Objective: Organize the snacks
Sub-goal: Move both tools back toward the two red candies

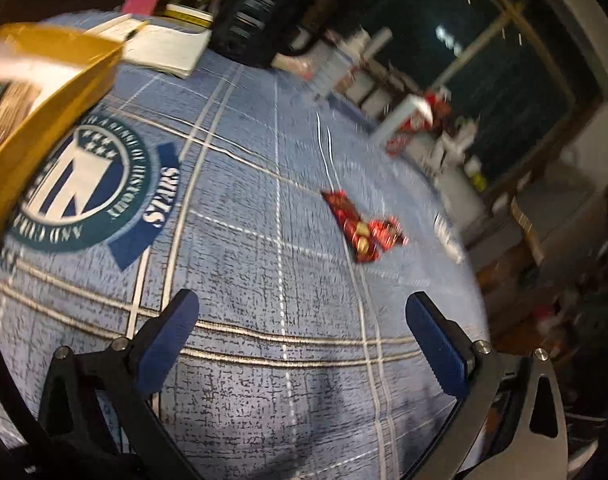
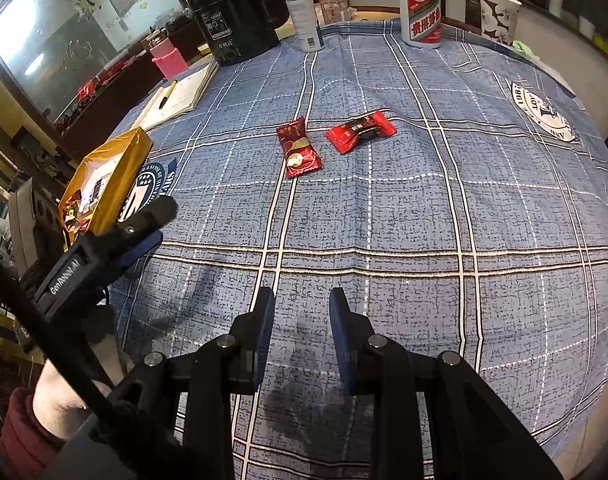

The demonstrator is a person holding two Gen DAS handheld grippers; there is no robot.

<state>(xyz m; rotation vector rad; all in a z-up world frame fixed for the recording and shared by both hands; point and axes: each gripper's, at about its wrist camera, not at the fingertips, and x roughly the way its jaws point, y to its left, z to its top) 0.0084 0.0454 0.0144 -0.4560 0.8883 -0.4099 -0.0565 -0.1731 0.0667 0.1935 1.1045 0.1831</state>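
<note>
Currently two red snack packets lie side by side mid-table: one with a gold disc [image 2: 299,147], one brighter red [image 2: 360,130]. Left view is motion-blurred, so they [image 1: 364,229] merge into one smear. Left tongs [image 1: 302,312] spread wide, empty. Right tongs [image 2: 301,320] part-open over bare cloth [image 2: 424,220], nothing gripped. Yellow box [image 2: 104,176] at table's left edge, partly hidden behind left tongs [image 2: 144,228]; contents hard to make out.
</note>
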